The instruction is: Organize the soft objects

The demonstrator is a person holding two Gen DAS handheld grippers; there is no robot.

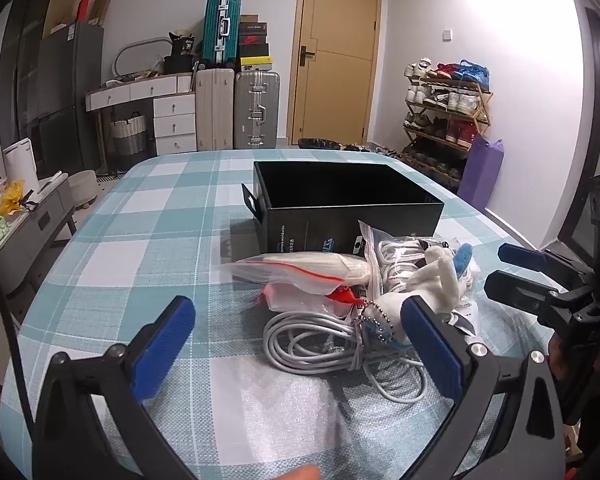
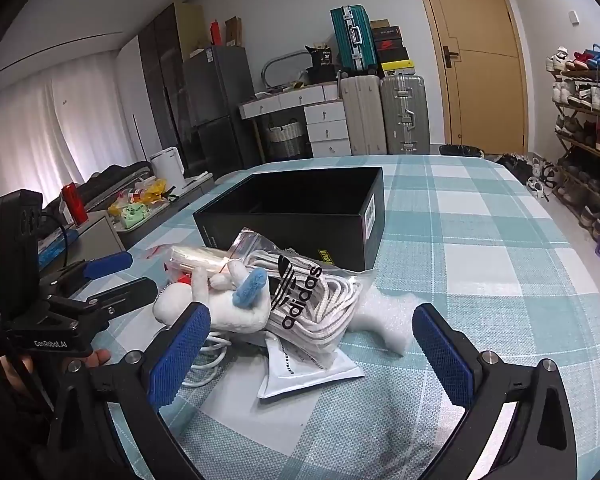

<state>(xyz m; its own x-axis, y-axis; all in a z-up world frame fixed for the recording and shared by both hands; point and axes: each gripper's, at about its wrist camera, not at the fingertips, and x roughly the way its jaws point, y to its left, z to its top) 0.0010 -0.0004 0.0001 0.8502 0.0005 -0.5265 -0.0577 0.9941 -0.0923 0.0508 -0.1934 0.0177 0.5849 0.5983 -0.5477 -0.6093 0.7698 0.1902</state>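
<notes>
Clutter sits heaped at the middle of a table covered by a teal-and-white checked tablecloth (image 1: 140,216), just in front of an open black box (image 1: 340,196) whose inside looks bare as far as the dark interior lets me see. The left gripper (image 1: 300,344) hovers low over the cloth with its blue-padded fingers spread wide and nothing between them; a coiled white cable (image 1: 320,340) lies on the table between and just beyond the fingertips. Touching the coil is a white plush toy (image 1: 432,280) with a blue ear and a bead chain, lying on top of the pile. Behind it a clear zip bag of white laces (image 2: 320,300), printed with adidas, leans against the box front, and a second zip bag with a red seal (image 1: 300,272) lies to its left. The right gripper (image 2: 312,344) is likewise wide apart and holds nothing, its left finger pad close to the plush toy. A white foam sheet (image 2: 384,316) pokes out from under the lace bag.
</notes>
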